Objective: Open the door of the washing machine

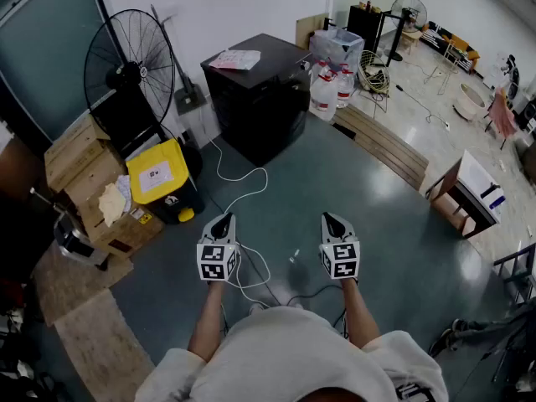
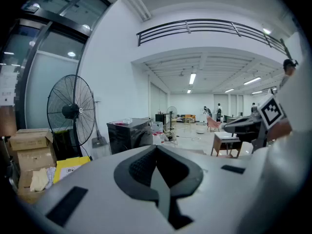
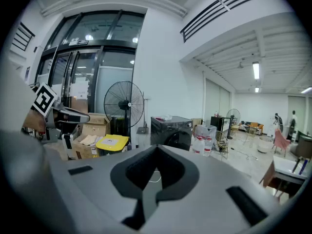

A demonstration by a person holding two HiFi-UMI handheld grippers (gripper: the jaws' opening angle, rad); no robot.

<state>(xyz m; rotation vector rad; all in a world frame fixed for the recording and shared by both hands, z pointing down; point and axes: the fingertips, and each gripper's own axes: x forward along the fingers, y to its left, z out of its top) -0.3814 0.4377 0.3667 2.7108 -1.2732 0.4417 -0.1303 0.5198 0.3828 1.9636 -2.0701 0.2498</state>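
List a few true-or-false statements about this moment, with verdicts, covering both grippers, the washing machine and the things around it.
1. The left gripper and right gripper both have their jaws together on nothing. True.
2. The left gripper touches the black box-shaped washing machine. False: both grippers are held over the dark floor, well short of it.
3. A black pedestal fan stands left of the machine in the head view. True.
4. The machine's top is bare. False: a pale crumpled sheet lies on it.
5. The yellow-lidded black bin stands at the machine's right. False: it is at its left, beside brown cardboard boxes.
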